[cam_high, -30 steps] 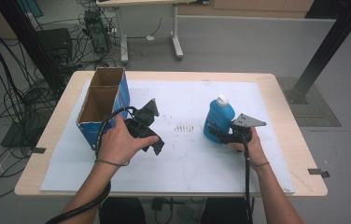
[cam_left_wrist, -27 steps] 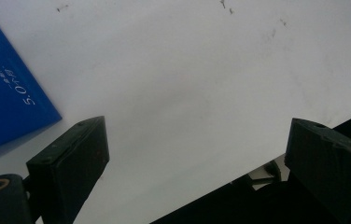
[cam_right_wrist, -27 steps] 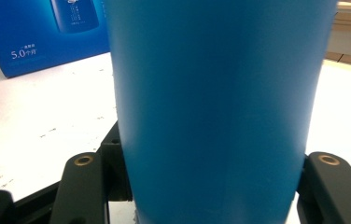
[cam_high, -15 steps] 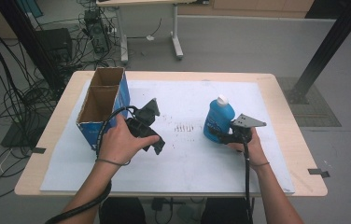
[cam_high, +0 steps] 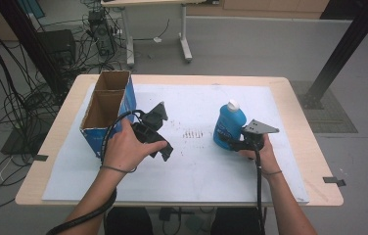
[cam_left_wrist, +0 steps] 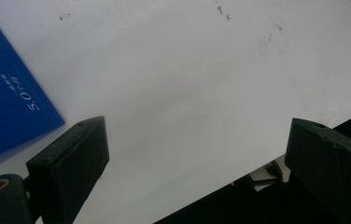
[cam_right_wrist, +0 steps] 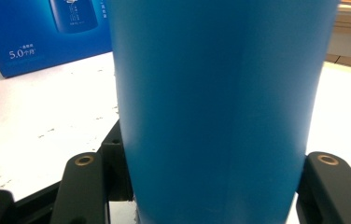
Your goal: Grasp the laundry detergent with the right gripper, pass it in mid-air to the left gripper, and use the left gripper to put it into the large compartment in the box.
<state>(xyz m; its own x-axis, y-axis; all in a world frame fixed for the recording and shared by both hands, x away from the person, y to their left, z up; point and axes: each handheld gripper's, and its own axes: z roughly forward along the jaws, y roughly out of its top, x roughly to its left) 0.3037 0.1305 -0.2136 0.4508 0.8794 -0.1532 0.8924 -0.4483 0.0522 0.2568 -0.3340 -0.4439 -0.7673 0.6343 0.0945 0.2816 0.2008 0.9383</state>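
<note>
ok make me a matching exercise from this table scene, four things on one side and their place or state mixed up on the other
Things:
1. blue bottle
2. cardboard box
3. left tongs
4. right tongs

Places or states:
A. open at the top, standing at the table's left edge
B. jaws wide apart over the white sheet, nothing between them
C. upright with a white cap, right of the table's middle
D. closed around the bottle's lower body

Pairs: 1-C, 2-A, 3-B, 4-D

Wooden table (cam_high: 299,122) under white sheet (cam_high: 196,181)
</note>
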